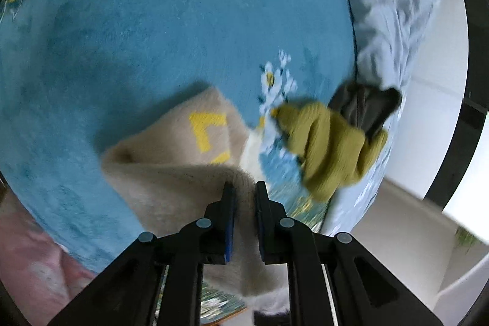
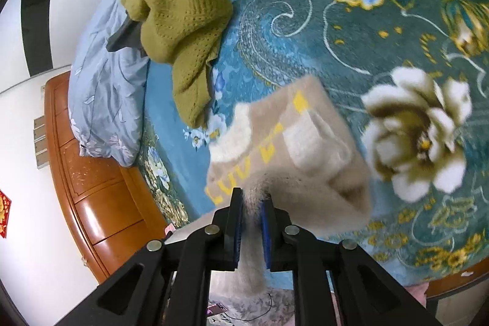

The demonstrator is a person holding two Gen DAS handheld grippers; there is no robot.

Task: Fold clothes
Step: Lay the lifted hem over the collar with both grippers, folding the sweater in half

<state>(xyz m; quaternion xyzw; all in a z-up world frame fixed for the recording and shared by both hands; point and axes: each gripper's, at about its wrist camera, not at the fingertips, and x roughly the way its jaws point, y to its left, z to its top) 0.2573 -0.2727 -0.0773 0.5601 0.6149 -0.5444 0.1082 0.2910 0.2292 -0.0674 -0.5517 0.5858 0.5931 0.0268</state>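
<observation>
Covering wooden bed [image 2: 91, 188]: teal floral blanket [image 2: 351, 45].

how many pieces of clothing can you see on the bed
3: a beige fuzzy sweater with yellow lettering, pinched by both grippers; an olive knit sweater crumpled by the pale blue duvet; a dark garment tucked under the olive one. More may be hidden.

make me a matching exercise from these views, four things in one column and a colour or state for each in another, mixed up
Things:
1. beige sweater
2. knitted sweater
3. quilt
4. blanket

Colour or state:
A. olive green, crumpled
B. pale blue-grey, at the bed's edge
C. teal with flowers, spread out
D. pinched in both hand-held grippers

Pairs: 1-D, 2-A, 3-B, 4-C
</observation>
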